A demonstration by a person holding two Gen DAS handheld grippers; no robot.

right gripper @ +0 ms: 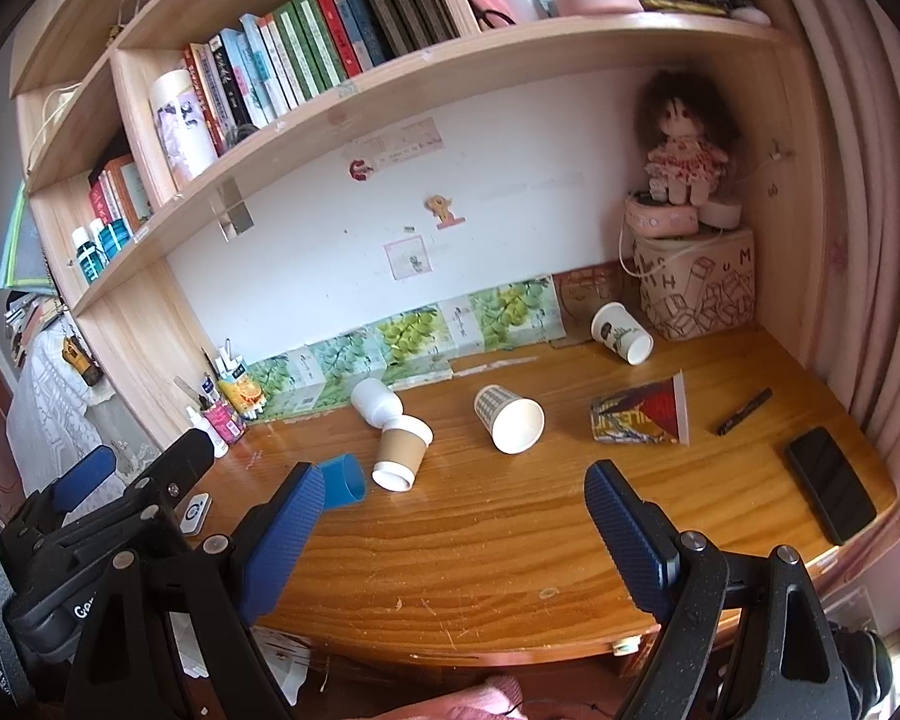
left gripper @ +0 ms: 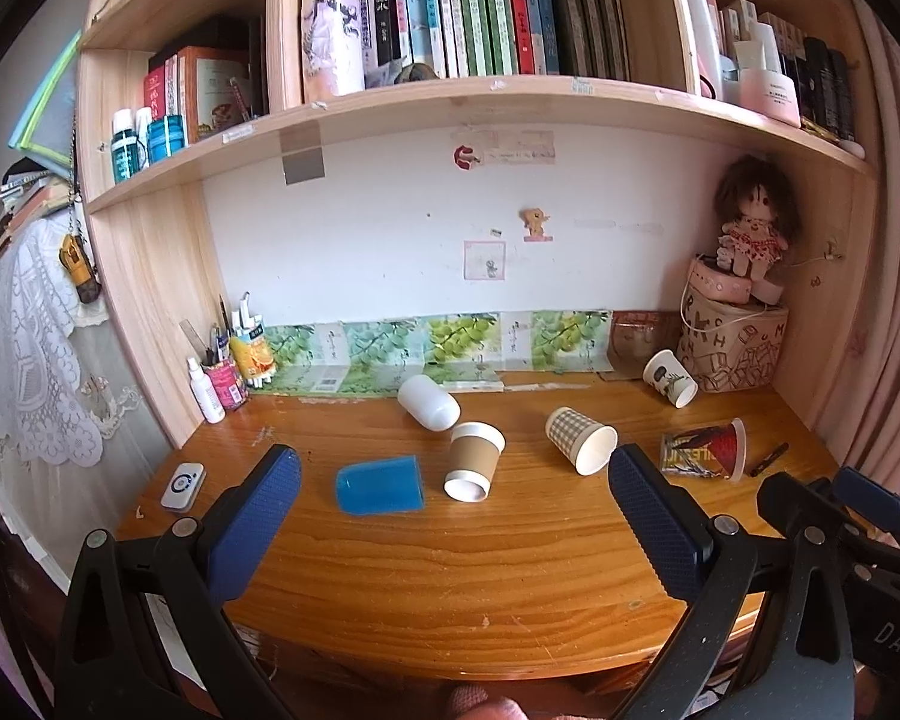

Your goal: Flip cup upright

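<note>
Several cups lie on their sides on the wooden desk (left gripper: 450,570): a blue plastic cup (left gripper: 380,485), a brown-sleeved paper cup (left gripper: 473,461), a white plastic cup (left gripper: 428,402), a checked paper cup (left gripper: 581,439), a red patterned cup (left gripper: 705,450) and a printed white cup (left gripper: 670,378). My left gripper (left gripper: 453,480) is open and empty, held above the desk's front, short of the cups. My right gripper (right gripper: 453,492) is open and empty too, also near the front edge. The right wrist view shows the blue cup (right gripper: 343,478), brown cup (right gripper: 401,452) and checked cup (right gripper: 508,426).
A pen pot and bottles (left gripper: 225,375) stand at the back left, a white device (left gripper: 183,486) lies at the left edge. A doll on boxes (left gripper: 732,324) fills the back right corner. A black pen (right gripper: 744,411) and a phone (right gripper: 831,483) lie at the right. Bookshelves hang overhead.
</note>
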